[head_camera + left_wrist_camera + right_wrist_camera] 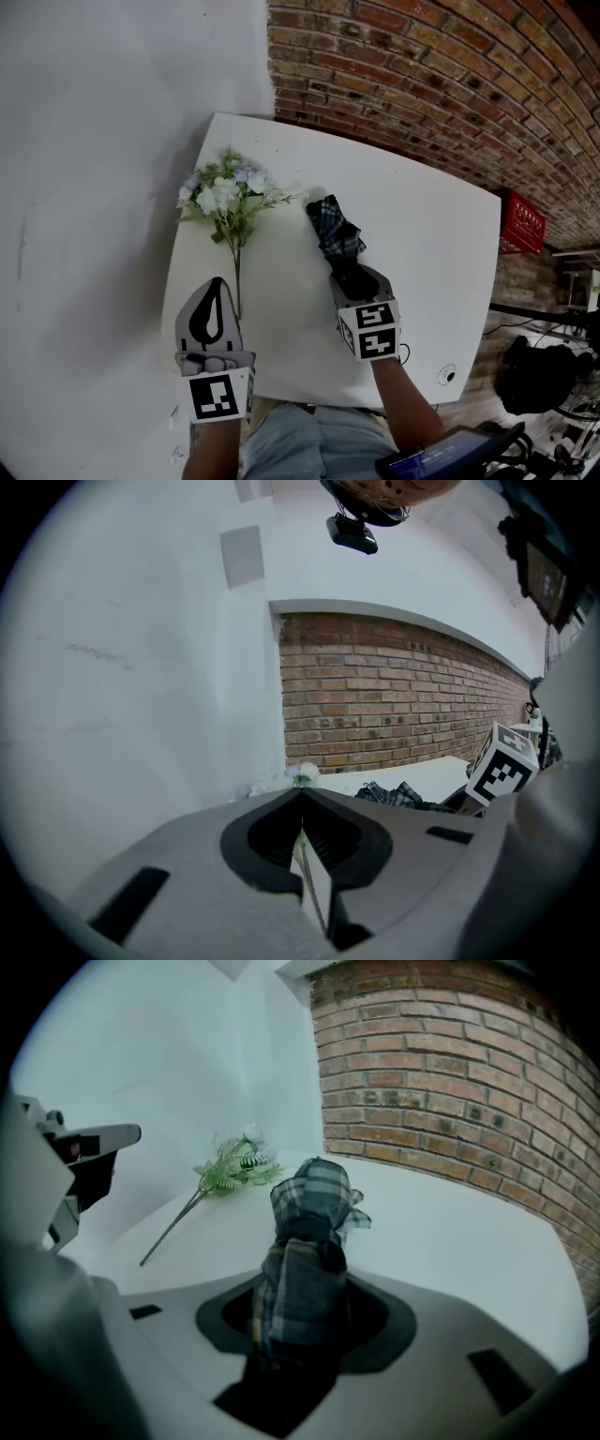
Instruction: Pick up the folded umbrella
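The folded umbrella (333,230), dark plaid fabric, lies on the white table (431,234) near its middle, pointing away from me. My right gripper (355,278) grips its near end; in the right gripper view the bundled cloth (314,1232) fills the gap between the jaws, and the right gripper (302,1309) is shut on it. My left gripper (217,283) hovers at the table's near left edge, jaws together and empty. From the left gripper (302,795) the umbrella (401,795) shows off to the right.
A bunch of artificial flowers (227,197) lies left of the umbrella, its stem running toward my left gripper. A white wall (94,141) stands left, a brick wall (422,75) behind. A cable grommet (447,375) sits near the table's front right corner.
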Tool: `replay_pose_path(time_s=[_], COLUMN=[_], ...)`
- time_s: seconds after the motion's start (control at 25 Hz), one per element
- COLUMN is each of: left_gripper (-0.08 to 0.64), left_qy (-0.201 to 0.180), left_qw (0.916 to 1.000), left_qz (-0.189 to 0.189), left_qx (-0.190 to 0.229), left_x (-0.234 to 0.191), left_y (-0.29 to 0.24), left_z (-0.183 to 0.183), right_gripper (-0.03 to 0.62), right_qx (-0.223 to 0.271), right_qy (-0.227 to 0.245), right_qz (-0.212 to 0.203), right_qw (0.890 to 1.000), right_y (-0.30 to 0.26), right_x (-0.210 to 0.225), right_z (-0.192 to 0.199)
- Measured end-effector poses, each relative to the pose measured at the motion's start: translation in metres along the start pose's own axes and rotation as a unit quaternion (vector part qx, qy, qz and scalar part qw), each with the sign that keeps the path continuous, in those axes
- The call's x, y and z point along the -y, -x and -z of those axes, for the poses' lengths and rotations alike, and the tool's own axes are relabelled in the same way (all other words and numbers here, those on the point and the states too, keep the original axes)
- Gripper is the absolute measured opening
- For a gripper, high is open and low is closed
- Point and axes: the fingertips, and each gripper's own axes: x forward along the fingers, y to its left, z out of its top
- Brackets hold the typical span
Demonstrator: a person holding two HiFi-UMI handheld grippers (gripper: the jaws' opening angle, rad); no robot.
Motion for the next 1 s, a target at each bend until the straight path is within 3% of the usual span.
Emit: replay_pose_path(time_s=[1.0], left_gripper=[0.006], left_qy=[-0.017], left_qw=[0.9994], left_qz=[-0.003], left_qx=[0.031], left_x=[0.017], left_y=[0.022], left_z=[-0.039], right_gripper=[0.183], right_qx=[0.117], right_qy=[-0.001], right_qz=[-0.004], right_qw=[0.993], right_y=[0.055], right_x=[-0.001], right_z=[-0.060])
